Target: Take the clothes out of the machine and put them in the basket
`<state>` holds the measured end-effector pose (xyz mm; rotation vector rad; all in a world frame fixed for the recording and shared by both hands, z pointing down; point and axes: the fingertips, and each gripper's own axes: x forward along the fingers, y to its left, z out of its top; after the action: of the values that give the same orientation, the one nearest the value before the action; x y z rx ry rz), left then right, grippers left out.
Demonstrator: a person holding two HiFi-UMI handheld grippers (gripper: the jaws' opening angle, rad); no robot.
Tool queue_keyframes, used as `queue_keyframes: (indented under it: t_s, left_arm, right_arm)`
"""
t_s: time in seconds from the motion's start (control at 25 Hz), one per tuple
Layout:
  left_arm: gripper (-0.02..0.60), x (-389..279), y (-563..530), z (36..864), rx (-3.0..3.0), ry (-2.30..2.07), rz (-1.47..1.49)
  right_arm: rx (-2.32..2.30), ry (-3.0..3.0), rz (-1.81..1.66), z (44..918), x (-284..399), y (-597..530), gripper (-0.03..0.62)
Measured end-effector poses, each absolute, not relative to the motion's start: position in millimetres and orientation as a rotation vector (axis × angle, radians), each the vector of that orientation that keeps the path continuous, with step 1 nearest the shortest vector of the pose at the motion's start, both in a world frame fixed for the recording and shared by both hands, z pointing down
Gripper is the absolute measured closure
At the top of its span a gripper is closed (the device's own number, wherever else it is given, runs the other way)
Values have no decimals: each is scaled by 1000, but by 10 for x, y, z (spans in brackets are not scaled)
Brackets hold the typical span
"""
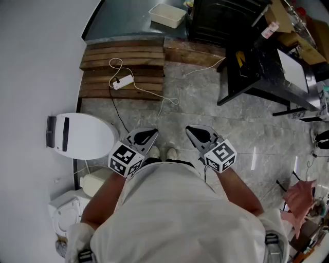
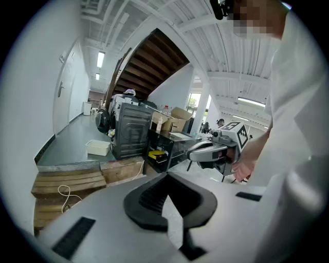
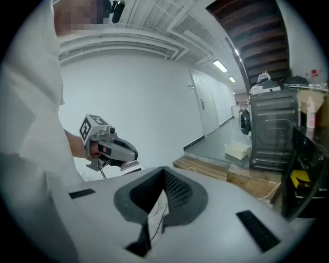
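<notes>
A dark grey machine [image 1: 221, 19] stands far ahead beyond the wooden pallets; it also shows in the left gripper view as the machine [image 2: 131, 135] and in the right gripper view as the machine [image 3: 271, 131]. A white plastic basin [image 1: 167, 15] sits on the floor to its left. I see no clothes at the machine. My left gripper [image 1: 146, 137] and right gripper [image 1: 198, 134] are held close in front of the person's body, side by side, tips forward. Both are shut with nothing between the jaws. Each gripper view shows the other one: right gripper [image 2: 199, 152], left gripper [image 3: 129, 152].
Wooden pallets [image 1: 123, 69] with a white power strip and cord [image 1: 122, 81] lie ahead. A white oval appliance [image 1: 82, 134] stands at the left by the wall. A black table [image 1: 267, 72] with boxes is at the right. A pink cloth [image 1: 300, 198] hangs at the lower right.
</notes>
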<state>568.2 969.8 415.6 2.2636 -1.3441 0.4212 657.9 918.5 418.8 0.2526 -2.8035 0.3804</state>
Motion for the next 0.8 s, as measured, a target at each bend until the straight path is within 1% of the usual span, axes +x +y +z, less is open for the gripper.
queue_keyframes:
  t_s: [0.28, 0.52, 0.6, 0.68, 0.8]
  left_arm:
    - [584, 5849, 9560, 4128, 2267, -1405, 426]
    - [584, 5688, 9502, 4133, 2253, -1404, 406]
    - [584, 5588, 9444, 4156, 2261, -1398, 407]
    - [584, 5456, 9371, 4156, 2270, -1392, 396]
    - [584, 5143, 9208, 4138, 2282, -1383, 361]
  right_arm:
    - [213, -2821, 391, 4366, 6720, 8983, 591]
    - [223, -2899, 368, 4222, 6484, 8809, 590]
    - [258, -2906, 365, 4209, 6363, 8688, 521]
    - [307, -2896, 372, 4221, 6237, 8556, 468]
    - [387, -2865, 370, 4271, 5981, 8324, 416]
